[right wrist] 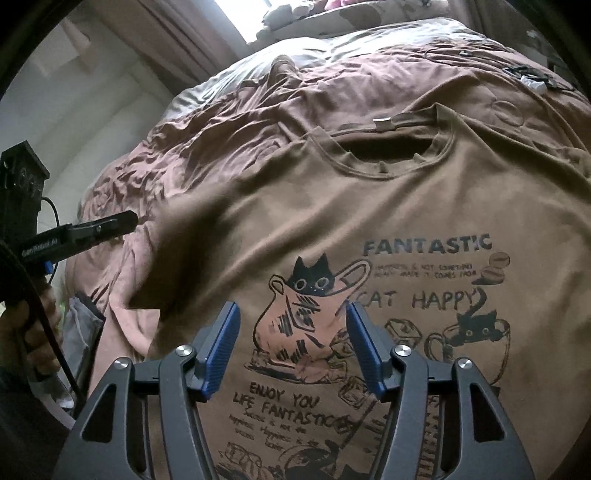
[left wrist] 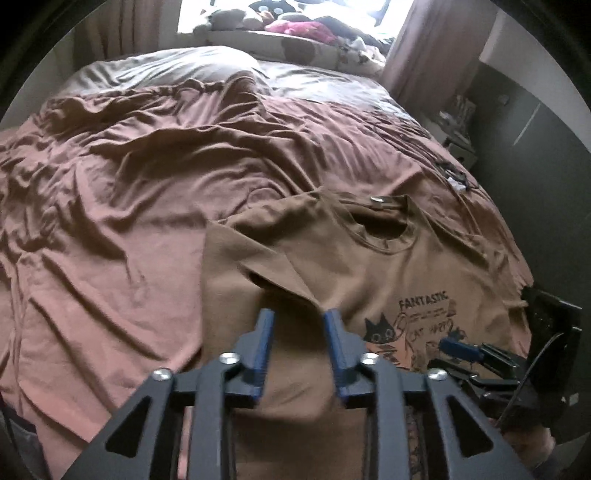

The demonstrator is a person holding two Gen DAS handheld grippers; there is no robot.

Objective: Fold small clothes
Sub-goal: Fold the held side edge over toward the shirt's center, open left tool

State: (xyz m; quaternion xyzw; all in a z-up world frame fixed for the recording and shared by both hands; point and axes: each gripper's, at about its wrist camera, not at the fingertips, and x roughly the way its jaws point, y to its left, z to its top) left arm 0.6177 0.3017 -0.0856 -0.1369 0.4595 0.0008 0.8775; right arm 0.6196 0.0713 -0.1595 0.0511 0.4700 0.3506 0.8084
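Observation:
A brown T-shirt (left wrist: 354,258) with a cat print and the words "FANTASTIC" and "CAT HAPPY" lies front up on the bed; it fills the right wrist view (right wrist: 369,192). Its left sleeve is folded over the body. My left gripper (left wrist: 297,319) is open over the folded sleeve edge, with nothing between the jaws. My right gripper (right wrist: 291,314) is open above the cat print, holding nothing. The right gripper's blue finger shows at the right of the left wrist view (left wrist: 460,349), and the left gripper shows at the left of the right wrist view (right wrist: 88,232).
A wrinkled pinkish-brown duvet (left wrist: 129,177) covers the bed. Grey pillows (left wrist: 166,66) and soft toys (left wrist: 295,26) lie at the head by the window. Small dark clips (left wrist: 456,177) lie on the duvet right of the shirt. A dark cabinet (left wrist: 517,122) stands at the right.

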